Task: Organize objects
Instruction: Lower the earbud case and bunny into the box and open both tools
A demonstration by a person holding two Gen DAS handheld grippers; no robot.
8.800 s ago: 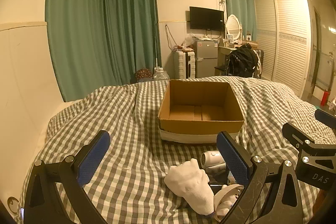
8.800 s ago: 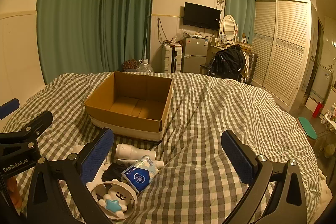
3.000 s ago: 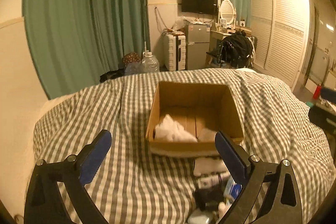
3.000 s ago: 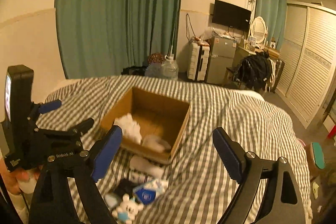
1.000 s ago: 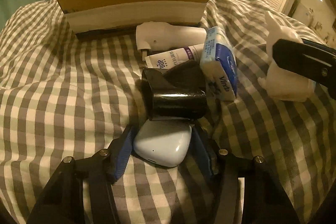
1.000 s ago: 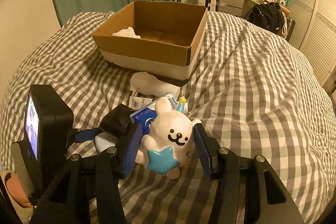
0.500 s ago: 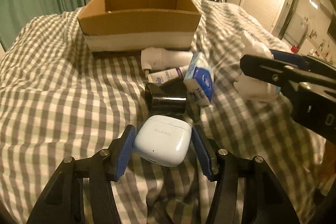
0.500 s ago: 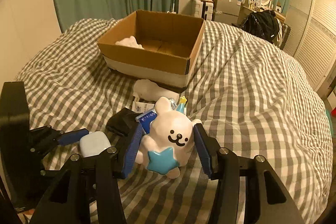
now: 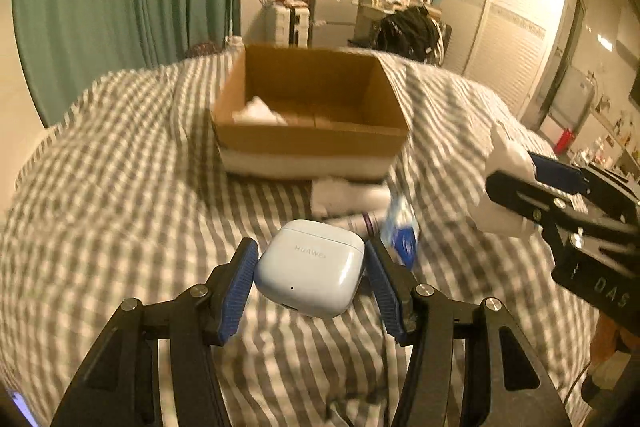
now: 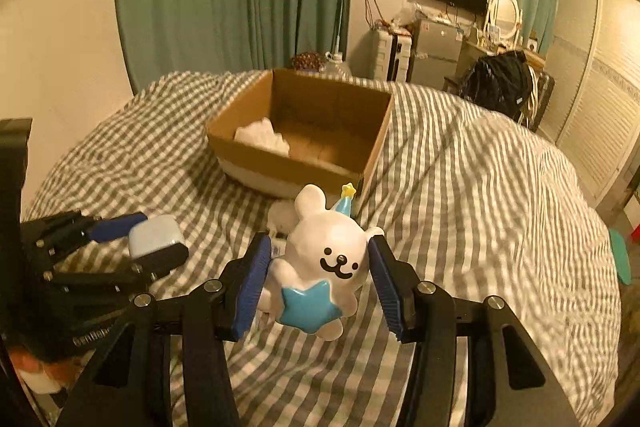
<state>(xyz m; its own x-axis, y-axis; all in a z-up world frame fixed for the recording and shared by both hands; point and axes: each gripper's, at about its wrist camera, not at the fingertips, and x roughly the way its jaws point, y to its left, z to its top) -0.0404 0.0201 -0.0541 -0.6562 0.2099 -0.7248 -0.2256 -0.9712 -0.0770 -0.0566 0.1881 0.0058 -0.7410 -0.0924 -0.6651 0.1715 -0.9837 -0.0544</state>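
My left gripper (image 9: 310, 269) is shut on a white earbud case (image 9: 312, 267), lifted above the checked bedspread. My right gripper (image 10: 316, 263) is shut on a white bunny figurine (image 10: 324, 263) with a blue star on its belly and a small party hat. The open cardboard box (image 9: 308, 141) stands ahead on the bed, with a white cloth (image 9: 256, 115) in its left corner. In the right wrist view the box (image 10: 296, 163) lies beyond the bunny, and the left gripper (image 10: 156, 241) with the case shows at the left. The right gripper with the bunny (image 9: 504, 195) shows at the right of the left wrist view.
A white hair dryer (image 9: 348, 193), a tube (image 9: 360, 219) and a blue-and-white tissue pack (image 9: 400, 235) lie on the bedspread (image 9: 120, 187) in front of the box. Green curtains, a fridge, a television and a white wardrobe stand beyond the bed.
Both grippers have risen from the bed with their objects. The case has left the black item it lay against, and the box now shows from higher up, its inside in view.
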